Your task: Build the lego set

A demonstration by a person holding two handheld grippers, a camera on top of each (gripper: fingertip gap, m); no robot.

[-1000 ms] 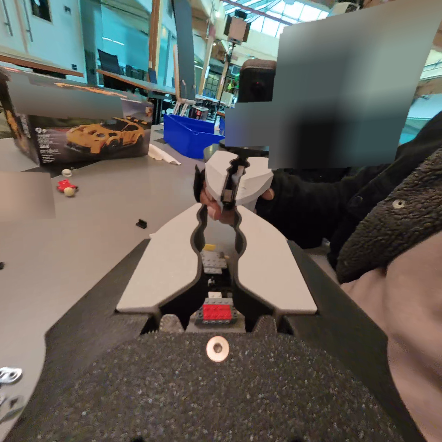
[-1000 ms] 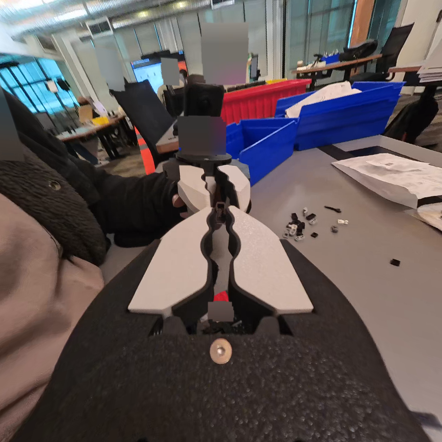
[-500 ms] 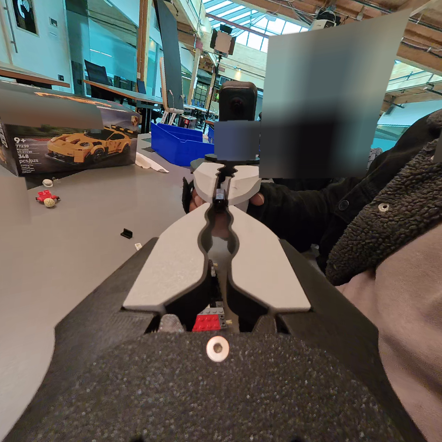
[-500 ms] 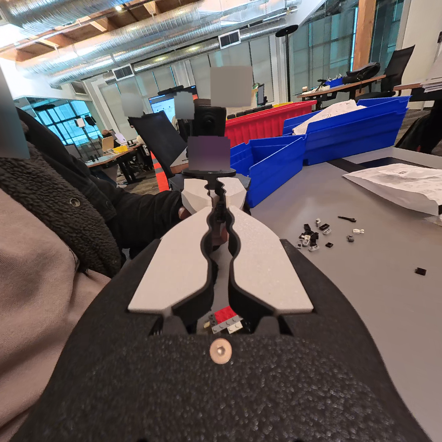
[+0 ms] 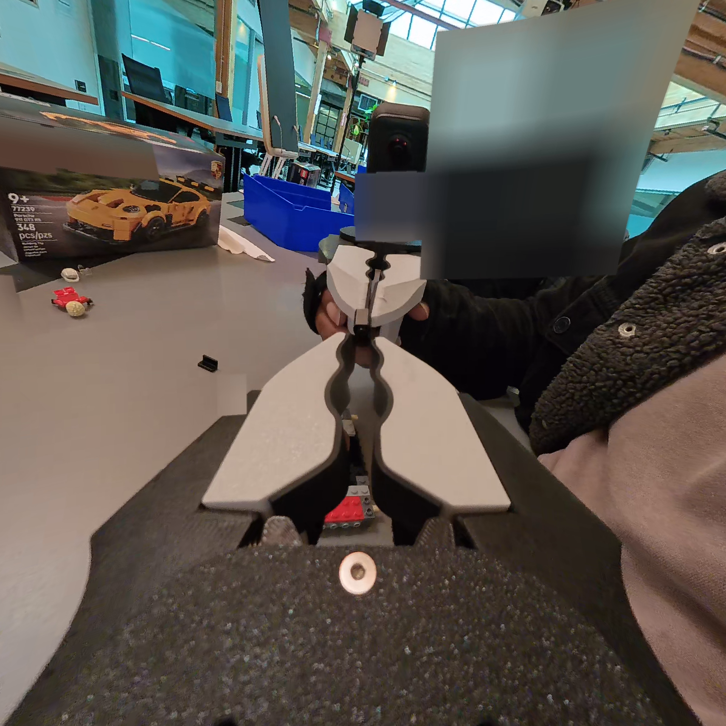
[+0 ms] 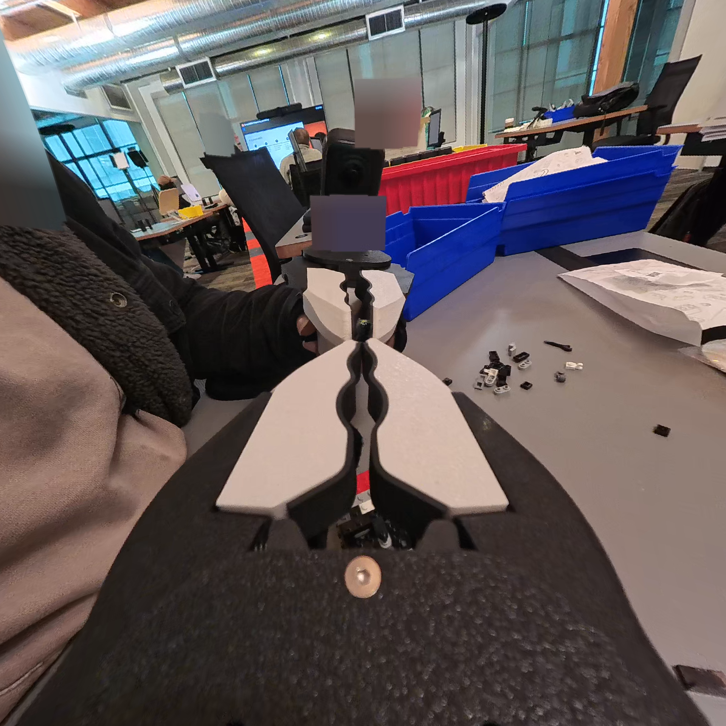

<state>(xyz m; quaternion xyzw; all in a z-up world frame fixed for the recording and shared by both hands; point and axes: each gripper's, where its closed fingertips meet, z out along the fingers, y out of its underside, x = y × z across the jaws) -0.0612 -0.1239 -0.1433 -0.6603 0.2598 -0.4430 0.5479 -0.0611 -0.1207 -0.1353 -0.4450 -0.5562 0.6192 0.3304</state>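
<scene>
My two grippers meet tip to tip above the grey table. In the left wrist view the right gripper (image 5: 361, 328) faces me, shut on a small grey and black lego piece (image 5: 360, 319). My left gripper (image 5: 360, 341) has its jaws closed onto the near end of that piece. In the right wrist view my right gripper (image 6: 361, 345) is shut, and the left gripper (image 6: 363, 334) faces it with the dark piece (image 6: 363, 325) between the tips. A partly built model with a red plate (image 5: 345, 510) lies on the table below, seen through the finger gap; it also shows in the right wrist view (image 6: 362, 481).
The set's box (image 5: 114, 212) stands far left, with a red part and beige bits (image 5: 70, 300) and a black bit (image 5: 207, 363) on the table. Loose small pieces (image 6: 506, 371), a paper sheet (image 6: 652, 294) and blue bins (image 6: 550, 212) lie right. A person's sleeves are close by. From either gripper's tips it is about 20 cm to the black bit (image 5: 207, 363).
My left gripper has closed from open down onto the small piece in the right gripper's tips. Both grippers have risen a little and stay tip to tip.
</scene>
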